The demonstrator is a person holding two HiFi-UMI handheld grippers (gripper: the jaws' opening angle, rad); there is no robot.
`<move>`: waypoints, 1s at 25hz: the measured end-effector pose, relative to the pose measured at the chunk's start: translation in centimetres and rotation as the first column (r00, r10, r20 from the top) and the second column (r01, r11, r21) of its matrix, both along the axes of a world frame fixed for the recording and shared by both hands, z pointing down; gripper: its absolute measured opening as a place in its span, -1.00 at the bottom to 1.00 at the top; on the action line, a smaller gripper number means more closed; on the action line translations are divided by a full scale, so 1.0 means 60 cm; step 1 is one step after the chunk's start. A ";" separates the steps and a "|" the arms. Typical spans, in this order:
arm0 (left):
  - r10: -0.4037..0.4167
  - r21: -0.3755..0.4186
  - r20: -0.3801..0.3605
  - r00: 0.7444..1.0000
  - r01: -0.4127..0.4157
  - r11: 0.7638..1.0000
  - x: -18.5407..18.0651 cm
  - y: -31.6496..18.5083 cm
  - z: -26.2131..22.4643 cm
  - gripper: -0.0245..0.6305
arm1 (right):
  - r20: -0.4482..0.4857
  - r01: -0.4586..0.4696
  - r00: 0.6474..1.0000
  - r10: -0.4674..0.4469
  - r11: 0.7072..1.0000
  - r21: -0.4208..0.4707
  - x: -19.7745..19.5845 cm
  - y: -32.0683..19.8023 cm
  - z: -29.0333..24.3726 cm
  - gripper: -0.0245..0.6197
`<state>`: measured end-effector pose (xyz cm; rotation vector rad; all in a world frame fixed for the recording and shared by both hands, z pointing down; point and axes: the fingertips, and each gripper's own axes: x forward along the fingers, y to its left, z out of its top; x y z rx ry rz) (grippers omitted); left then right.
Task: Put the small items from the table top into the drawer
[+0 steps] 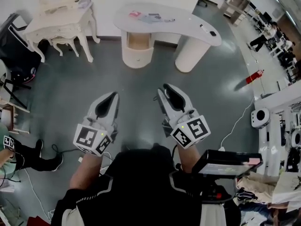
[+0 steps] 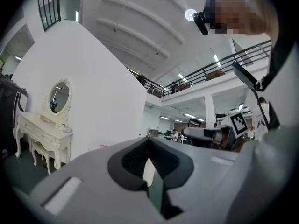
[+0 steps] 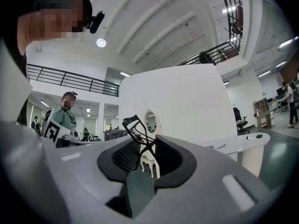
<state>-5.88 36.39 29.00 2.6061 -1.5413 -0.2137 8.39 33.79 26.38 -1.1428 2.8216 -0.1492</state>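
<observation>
— what have i got in hand?
— my right gripper [image 1: 164, 89] is clamped on a black eyelash curler [image 3: 131, 120], whose head sticks up out of the jaws. my left gripper [image 1: 112, 97] has its jaws together with nothing between them. both hang over open floor [image 1: 141, 81], well apart from the curved white bench [image 1: 188, 28]
— and the drawer [image 1: 138, 59]?
— i reckon it's the one in the round pedestal [image 1: 128, 51] under the bench's left end, and it looks closed. the white dressing table [image 1: 61, 25] off to the left may have drawers too, so i can't be sure
— how do i carry this off cleanly?
— keep the grip firm and level on the walk, since the curler is thin and could swing in the pads. use the free left gripper to pull the drawer open first, then bring the curler low over the opening before letting go. other small items [image 1: 148, 17] lie on the bench top, so i'd judge the job far from done
</observation>
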 end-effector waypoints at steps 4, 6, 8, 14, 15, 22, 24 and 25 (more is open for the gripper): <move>0.028 -0.001 -0.002 1.000 -0.028 1.000 -0.012 0.002 0.010 -0.93 | 0.002 -0.038 0.999 0.038 0.999 -0.015 -0.004 -0.002 0.004 -0.61; 0.025 -0.006 -0.008 1.000 -0.025 1.000 -0.017 -0.005 0.014 -0.93 | 0.001 -0.047 0.999 0.047 0.998 -0.029 -0.005 -0.011 0.008 -0.61; 0.019 -0.006 -0.012 1.000 -0.019 1.000 -0.019 -0.017 0.014 -0.93 | -0.001 -0.047 0.999 0.047 0.998 -0.030 -0.006 -0.023 0.008 -0.61; -0.012 -0.007 0.002 1.000 0.013 1.000 -0.023 -0.072 0.018 -0.93 | 0.027 -0.015 1.000 0.015 1.000 -0.020 -0.009 -0.084 0.004 -0.61; -0.016 -0.008 0.004 1.000 0.016 1.000 -0.019 -0.082 0.016 -0.93 | 0.032 -0.007 0.999 0.008 1.000 -0.016 -0.006 -0.096 0.002 -0.61; -0.051 -0.005 0.019 0.999 0.051 0.999 -0.004 -0.182 -0.005 -0.93 | 0.064 0.051 0.997 -0.051 0.999 0.000 0.000 -0.202 -0.011 -0.61; -0.059 -0.011 0.024 0.998 0.060 0.998 0.001 -0.211 -0.007 -0.93 | 0.072 0.076 0.995 -0.076 0.997 0.006 -0.003 -0.228 -0.014 -0.62; -0.063 -0.015 0.027 0.998 0.063 0.998 0.006 -0.224 -0.008 -0.93 | 0.075 0.088 0.993 -0.088 0.996 0.005 -0.003 -0.240 -0.013 -0.61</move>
